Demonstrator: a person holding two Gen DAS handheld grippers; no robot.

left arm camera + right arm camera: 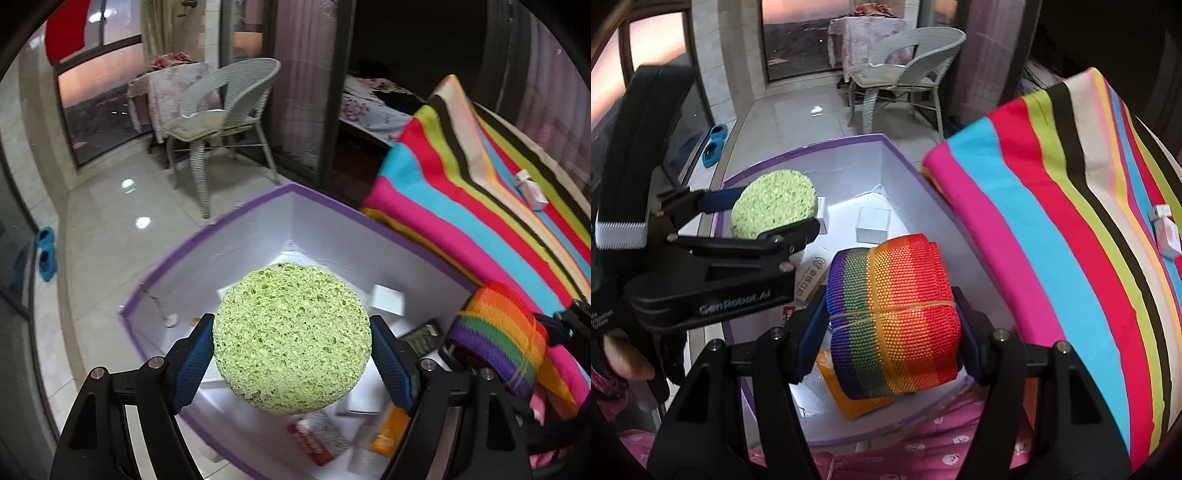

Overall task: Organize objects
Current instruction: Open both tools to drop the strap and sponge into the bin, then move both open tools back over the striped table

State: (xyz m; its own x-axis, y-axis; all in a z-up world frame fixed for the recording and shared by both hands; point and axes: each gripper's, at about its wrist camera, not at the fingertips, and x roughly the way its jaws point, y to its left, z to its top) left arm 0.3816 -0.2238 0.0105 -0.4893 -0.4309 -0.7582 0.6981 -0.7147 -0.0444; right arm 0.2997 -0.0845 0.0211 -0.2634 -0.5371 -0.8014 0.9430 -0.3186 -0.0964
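We are mid-carry, with both loads hanging over the purple-rimmed storage box (207, 229) that stands on the tiled floor beside the striped blanket (461, 192). Our left hand-held gripper (291, 350) is clamped on a round green sponge (291, 336), its blue pads pressed against the two sides, and the sponge hangs above the middle of the box. Our right hand-held gripper (892, 325) squeezes a roll of rainbow webbing (894, 314) bound with a rubber band, held over the near end of the box, close to the blanket's edge.

The box already holds small things: a white carton (872, 223), an orange packet (846, 391), a red-and-white pack (317, 435) and other cartons we cannot make out.

We judge the step in hand to be the drop-off: both things are carried and aimed at the box, neither yet set down. The next move calls for lowering each load toward a free patch of the white floor inside, keeping the two grippers from knocking each other since they sit close together, then spreading the fingers to let go. A small white box (532, 192) lies on the blanket, probably still waiting to be sorted.
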